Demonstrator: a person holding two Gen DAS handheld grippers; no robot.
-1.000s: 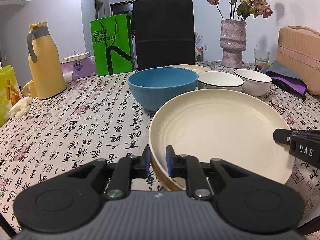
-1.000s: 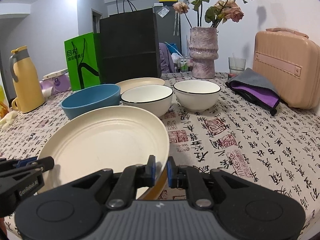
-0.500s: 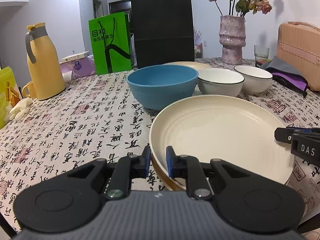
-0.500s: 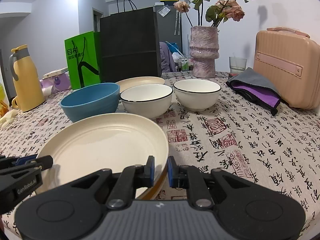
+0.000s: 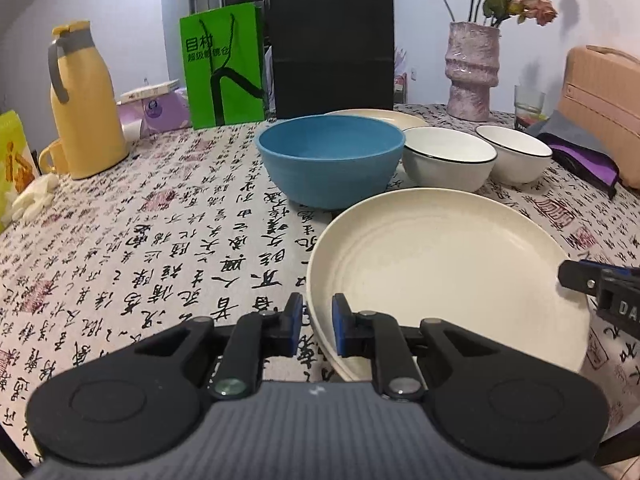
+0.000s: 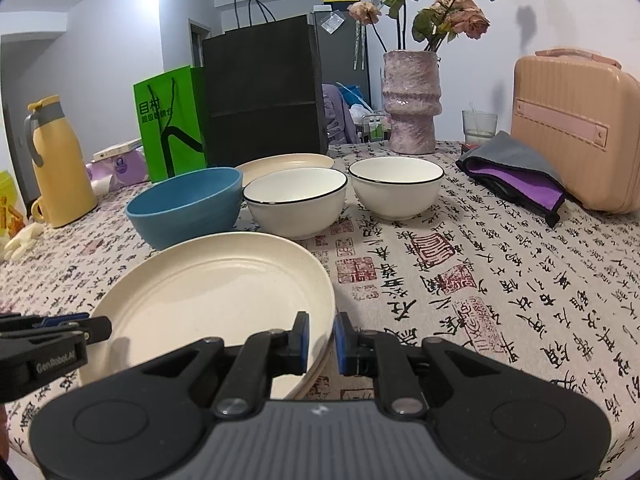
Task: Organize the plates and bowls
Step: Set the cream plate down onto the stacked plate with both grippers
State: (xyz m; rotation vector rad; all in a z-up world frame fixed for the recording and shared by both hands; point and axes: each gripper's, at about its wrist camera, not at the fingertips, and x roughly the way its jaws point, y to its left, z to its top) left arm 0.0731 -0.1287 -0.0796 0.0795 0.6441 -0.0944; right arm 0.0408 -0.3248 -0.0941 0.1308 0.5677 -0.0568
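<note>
Two handheld grippers flank a cream plate (image 5: 448, 280) on a table (image 5: 160, 248) covered with a cloth printed in black Chinese calligraphy and red seal stamps. The left gripper (image 5: 314, 330) straddles the plate's near left rim, its blue-padded fingers (image 5: 339, 330) set narrowly apart, one on each side of the edge; whether they actually press the rim cannot be told. The right gripper (image 6: 322, 338) straddles the near right rim in the same way, fingers narrow, contact likewise unclear. The plate lies low over the cloth at the table's near edge.

Counted on the table: two cream plates, the second plate (image 6: 286, 164) lying farther back behind the bowls; three bowls in a row beyond the near plate, one blue bowl (image 5: 330, 160) and two white bowls with black rims, the nearer white bowl (image 5: 448, 164) just beside the blue one and the farther white bowl (image 5: 514, 158) to its right.

Behind them stand one yellow jug (image 5: 86, 100), one green paper bag (image 5: 224, 68) printed with white Chinese characters, one black paper bag (image 5: 332, 44), one pink vase (image 5: 472, 72) of dried roses and one pink case (image 6: 580, 136).

Legible lettering: "GenRobot.AI" on the left gripper's body in the right wrist view, "DA" on the right gripper's body in the left wrist view.
</note>
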